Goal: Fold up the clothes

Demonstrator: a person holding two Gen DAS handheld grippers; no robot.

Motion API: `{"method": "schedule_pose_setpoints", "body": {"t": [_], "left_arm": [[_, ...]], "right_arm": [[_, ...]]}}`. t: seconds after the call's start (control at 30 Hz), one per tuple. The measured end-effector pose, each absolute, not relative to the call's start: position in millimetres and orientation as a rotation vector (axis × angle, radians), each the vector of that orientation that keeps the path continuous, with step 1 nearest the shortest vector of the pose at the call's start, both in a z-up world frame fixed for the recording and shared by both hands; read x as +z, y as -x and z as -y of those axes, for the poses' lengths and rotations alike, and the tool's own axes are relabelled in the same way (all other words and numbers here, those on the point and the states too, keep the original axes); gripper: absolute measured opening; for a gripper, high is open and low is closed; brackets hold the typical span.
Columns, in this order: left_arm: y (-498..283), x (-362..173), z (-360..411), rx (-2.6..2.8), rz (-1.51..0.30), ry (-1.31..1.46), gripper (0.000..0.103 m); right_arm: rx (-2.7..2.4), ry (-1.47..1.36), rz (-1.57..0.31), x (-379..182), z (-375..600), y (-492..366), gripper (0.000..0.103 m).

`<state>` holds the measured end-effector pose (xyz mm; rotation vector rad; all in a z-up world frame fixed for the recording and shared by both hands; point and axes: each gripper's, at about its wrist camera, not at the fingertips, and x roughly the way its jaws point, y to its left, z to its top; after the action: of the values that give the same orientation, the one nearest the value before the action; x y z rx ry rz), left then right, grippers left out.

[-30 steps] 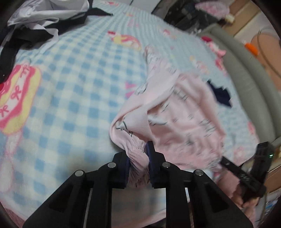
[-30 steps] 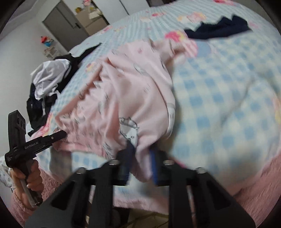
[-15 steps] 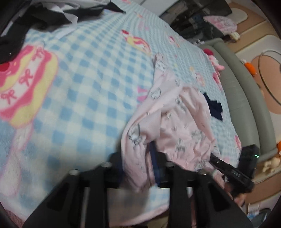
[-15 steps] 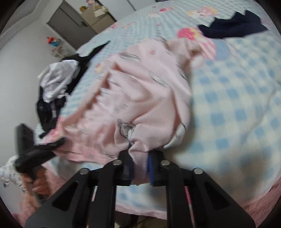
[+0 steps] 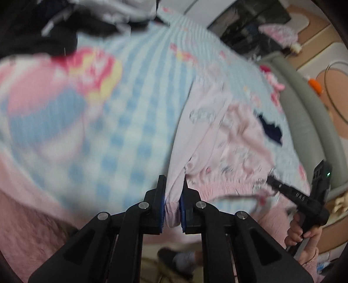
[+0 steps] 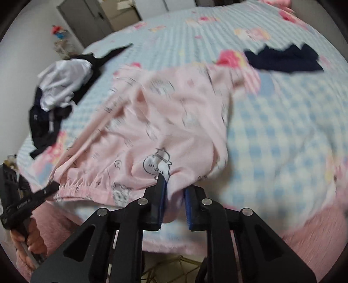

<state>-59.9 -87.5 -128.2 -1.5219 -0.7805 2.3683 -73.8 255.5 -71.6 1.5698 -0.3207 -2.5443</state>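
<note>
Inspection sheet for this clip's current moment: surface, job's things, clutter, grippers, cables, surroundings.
Surface: blue-and-white checked blanket with cartoon prints, covering a bed.
Job's things: pink printed garment spread on the blanket, its near edge held at two points.
Clutter: pile of black and white clothes far left; dark navy garment far right.
Grippers: left gripper shut on the garment's edge; right gripper opening, fabric between its fingers, which no longer pinch it.
Cables: thin yellowish strands below the bed edge, unclear what they are.
Surroundings: grey door, white wall, grey padded bed frame.
</note>
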Motion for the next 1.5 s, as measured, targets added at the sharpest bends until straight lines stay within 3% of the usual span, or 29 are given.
{"method": "schedule_pose_setpoints", "body": {"t": [0.17,0.4,0.73,1.1,1.17,1.27,1.5], "left_arm": [[62,-132,79,2.365,0.723,1.511,0.016],[58,-124,79,2.331,0.763,1.325,0.044],[67,-136,68,2.354,0.674,1.36,0.042],[70,-140,75,2.295,0.757,1.264,0.042],[71,-141,78,2.267,0.803,1.24,0.043],[72,-140,80,2.254,0.801,1.224,0.044],[68,-134,78,2.269,0.778,1.2,0.044]], "right_arm": [[-2.577,-1.613,0.414,-83,-272,48,0.02],[-2.531,-1.527,0.512,-81,-279,35,0.023],[-2.418,-1.634,0.232,-103,-263,35,0.023],[-2.433,-1.54,0.702,-83,-289,114,0.023],[-2.443,-1.544,0.738,-78,-296,111,0.028],[-2.543,-1.571,0.575,-72,-297,93,0.043],[-2.512,-1.71,0.188,-92,-284,47,0.043]]}}
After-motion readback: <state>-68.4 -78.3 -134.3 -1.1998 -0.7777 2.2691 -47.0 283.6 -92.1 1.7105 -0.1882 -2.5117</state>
